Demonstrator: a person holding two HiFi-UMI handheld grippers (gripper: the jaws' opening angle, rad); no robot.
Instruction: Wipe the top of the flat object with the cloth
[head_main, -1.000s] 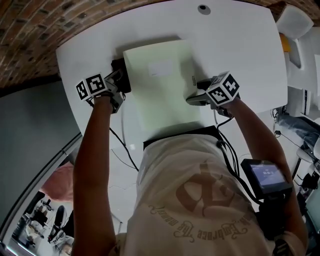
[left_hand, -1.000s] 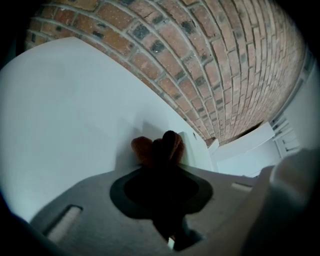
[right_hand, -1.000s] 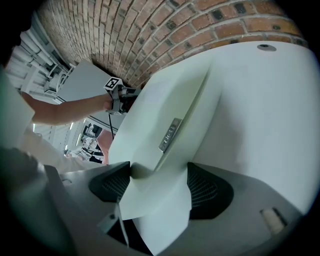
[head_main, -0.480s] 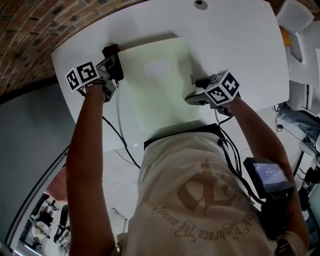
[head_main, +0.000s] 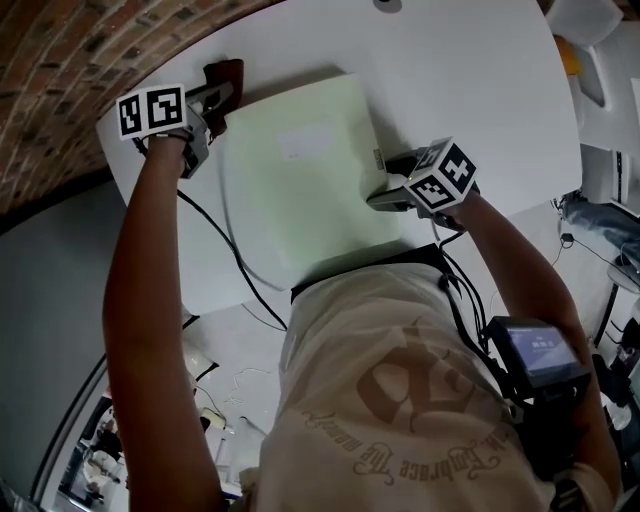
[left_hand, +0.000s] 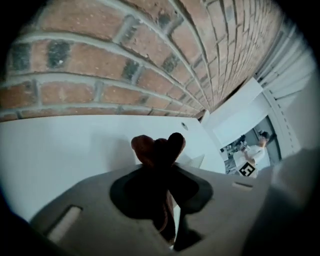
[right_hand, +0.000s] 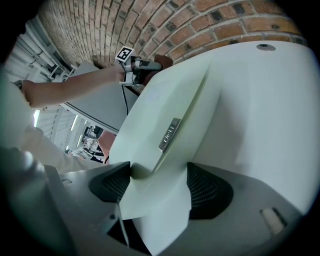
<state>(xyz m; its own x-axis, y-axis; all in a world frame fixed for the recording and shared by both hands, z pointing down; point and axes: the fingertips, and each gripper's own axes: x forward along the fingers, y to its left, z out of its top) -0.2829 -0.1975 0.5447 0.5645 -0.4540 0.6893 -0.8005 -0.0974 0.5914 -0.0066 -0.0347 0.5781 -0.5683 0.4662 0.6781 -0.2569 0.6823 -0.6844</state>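
Both grippers are gripping something. The left gripper is pinching the dark red-brown cloth, which is bunching up just past its tips. It looks to be sitting beside the far left corner of the pale green flat object rather than on top. The right gripper is clamping that object's right edge between its jaws, steadying it on the white table. To wipe well, I'd say the cloth needs pressing flat onto the top, then sweeping toward the right gripper in overlapping, light passes.

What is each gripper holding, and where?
Left gripper pinches a bunch of the brown cloth; right gripper clamps the flat object at its right edge.
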